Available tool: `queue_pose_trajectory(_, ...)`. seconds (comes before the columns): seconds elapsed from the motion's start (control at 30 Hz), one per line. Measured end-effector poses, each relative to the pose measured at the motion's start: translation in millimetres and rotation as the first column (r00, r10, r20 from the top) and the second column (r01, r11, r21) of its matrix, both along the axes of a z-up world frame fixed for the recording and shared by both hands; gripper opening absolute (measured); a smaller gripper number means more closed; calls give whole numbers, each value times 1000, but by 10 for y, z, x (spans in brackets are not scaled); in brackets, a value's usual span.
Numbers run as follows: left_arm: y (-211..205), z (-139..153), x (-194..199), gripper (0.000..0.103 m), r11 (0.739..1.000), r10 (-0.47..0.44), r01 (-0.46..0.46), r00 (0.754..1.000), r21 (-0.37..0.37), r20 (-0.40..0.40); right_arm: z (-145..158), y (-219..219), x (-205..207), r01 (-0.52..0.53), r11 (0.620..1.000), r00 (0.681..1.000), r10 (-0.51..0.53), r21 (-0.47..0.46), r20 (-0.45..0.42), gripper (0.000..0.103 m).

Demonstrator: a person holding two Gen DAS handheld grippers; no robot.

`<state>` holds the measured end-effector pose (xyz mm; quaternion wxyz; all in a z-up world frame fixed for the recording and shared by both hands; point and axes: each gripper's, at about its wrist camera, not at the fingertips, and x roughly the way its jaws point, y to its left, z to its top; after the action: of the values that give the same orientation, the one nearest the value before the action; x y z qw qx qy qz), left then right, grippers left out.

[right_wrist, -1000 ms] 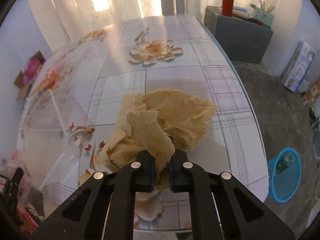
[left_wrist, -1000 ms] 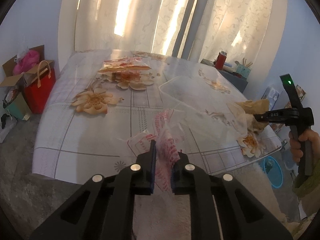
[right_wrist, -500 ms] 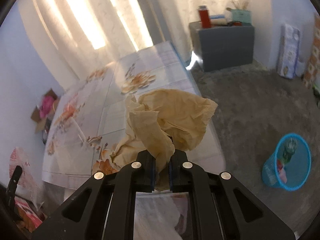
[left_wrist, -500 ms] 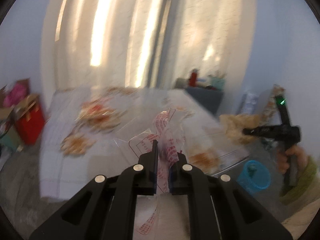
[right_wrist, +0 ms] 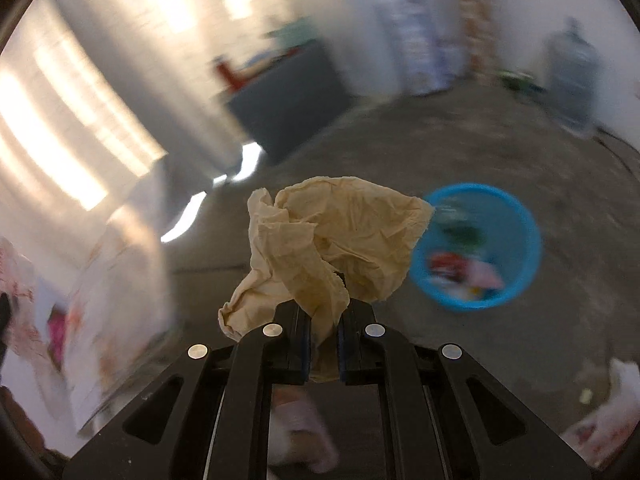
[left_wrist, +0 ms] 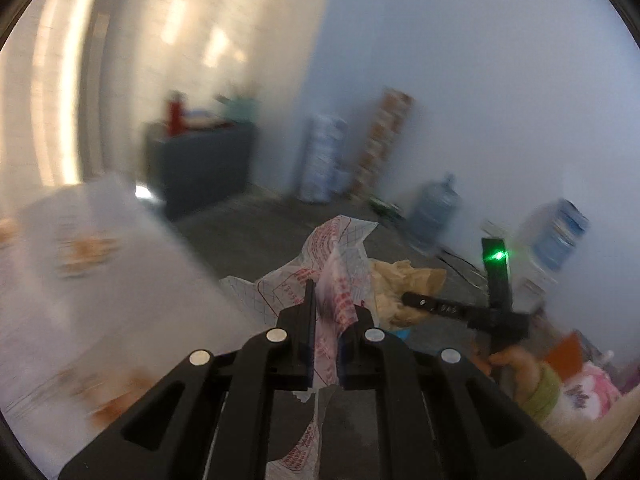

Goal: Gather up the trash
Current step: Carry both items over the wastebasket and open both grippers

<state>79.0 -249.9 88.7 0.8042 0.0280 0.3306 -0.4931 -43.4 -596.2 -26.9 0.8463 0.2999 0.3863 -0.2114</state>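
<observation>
My left gripper (left_wrist: 334, 304) is shut on a clear plastic wrapper with red print (left_wrist: 340, 264) and holds it in the air past the table's edge. My right gripper (right_wrist: 323, 312) is shut on a crumpled tan paper (right_wrist: 336, 236) and holds it above the floor, just left of a blue trash basket (right_wrist: 520, 240) with several pieces of rubbish in it. The right gripper with the tan paper (left_wrist: 404, 280) also shows in the left wrist view, to the right of the wrapper.
The flower-print table (left_wrist: 100, 272) is at the left, blurred. A dark cabinet (left_wrist: 200, 164) stands by the curtains. Water jugs (left_wrist: 432, 212) and boxes (left_wrist: 384, 144) line the far wall. Bags (right_wrist: 600, 428) lie on the grey floor.
Both grippers have swung right, away from the table and out over the floor, each still holding its piece of trash. The blue basket is now close to the tan paper.
</observation>
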Motion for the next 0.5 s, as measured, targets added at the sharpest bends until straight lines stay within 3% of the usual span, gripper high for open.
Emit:
queue_pose_trajectory(0.17, -1291, -388, 92, 7, 986, -138, 148, 984, 80, -109, -457, -739, -314, 180, 984, 979, -181, -10, -94, 8)
queue_pose_trajectory(0.27, -2051, -849, 154, 7, 966, -194, 225, 956, 125, -221, -801, -1080, -371, 240, 971, 956, -239, -16, -171, 8)
queue_pose_trajectory(0.37, -2590, -1287, 184, 7, 948, -210, 268, 931, 168, -299, -1142, -1323, -339, 264, 965, 935, -258, -8, -242, 8)
queue_pose_trajectory(0.5, -3285, -1955, 362, 8, 935, -164, 276, 892, 223, -421, -1483, -1578, -186, 259, 966, 919, -247, -2, -306, 9)
